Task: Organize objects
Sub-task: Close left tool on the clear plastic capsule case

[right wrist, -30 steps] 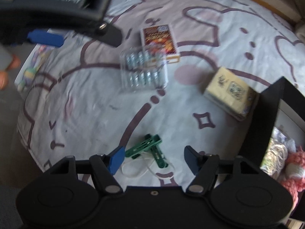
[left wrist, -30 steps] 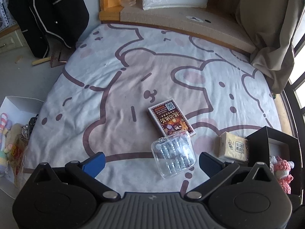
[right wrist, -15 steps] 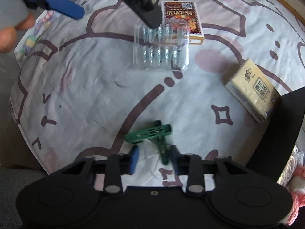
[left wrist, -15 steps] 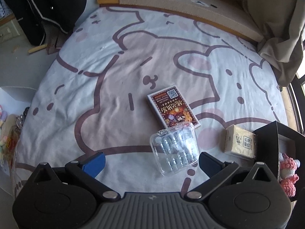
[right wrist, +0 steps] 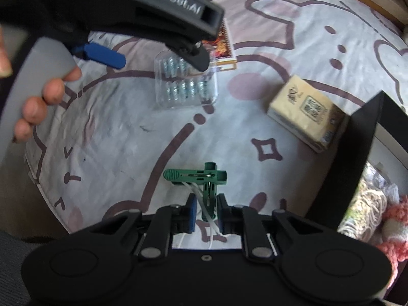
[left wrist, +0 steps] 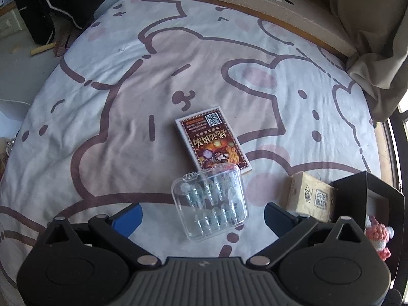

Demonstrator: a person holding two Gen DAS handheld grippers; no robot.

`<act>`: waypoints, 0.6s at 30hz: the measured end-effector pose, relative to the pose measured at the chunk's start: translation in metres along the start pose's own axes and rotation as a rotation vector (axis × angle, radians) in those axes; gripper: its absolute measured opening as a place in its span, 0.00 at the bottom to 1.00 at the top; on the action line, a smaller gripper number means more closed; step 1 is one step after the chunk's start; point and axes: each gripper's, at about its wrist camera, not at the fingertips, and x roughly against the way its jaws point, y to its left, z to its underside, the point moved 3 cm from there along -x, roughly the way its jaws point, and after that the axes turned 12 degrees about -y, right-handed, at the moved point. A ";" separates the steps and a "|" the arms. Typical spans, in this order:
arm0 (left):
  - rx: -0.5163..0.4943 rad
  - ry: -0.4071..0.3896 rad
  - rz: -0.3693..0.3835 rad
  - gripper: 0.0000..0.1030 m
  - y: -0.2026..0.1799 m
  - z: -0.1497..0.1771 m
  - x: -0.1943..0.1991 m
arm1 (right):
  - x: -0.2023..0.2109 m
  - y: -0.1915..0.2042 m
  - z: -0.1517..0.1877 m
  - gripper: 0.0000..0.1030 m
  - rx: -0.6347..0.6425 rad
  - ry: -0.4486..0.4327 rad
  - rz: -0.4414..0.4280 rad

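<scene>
Green clips (right wrist: 204, 178) between closed jaws

A home bedroom. A bed (left wrist: 158, 81) spread with a cartoon bear-and-rabbit sheet fills the view; a beige curtain (left wrist: 374, 38) hangs at 2 o'clock, dark clothing (left wrist: 58, 2) at 10 o'clock, and a crocheted toy (left wrist: 380, 237) at 4 o'clock.

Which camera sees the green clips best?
The right wrist view. The green clips sit right in front of that camera, gripped between the right gripper fingers. The left wrist view does not show them at all.
</scene>
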 end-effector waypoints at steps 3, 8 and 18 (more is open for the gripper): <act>0.032 0.012 -0.001 0.95 0.000 0.001 -0.007 | 0.007 -0.008 -0.001 0.16 -0.026 -0.019 -0.001; 0.082 0.032 -0.035 0.92 0.002 0.002 -0.022 | 0.016 -0.016 -0.005 0.16 -0.060 -0.050 -0.007; 0.129 0.061 -0.082 0.84 -0.003 0.007 -0.044 | 0.029 -0.030 -0.009 0.15 -0.121 -0.102 -0.012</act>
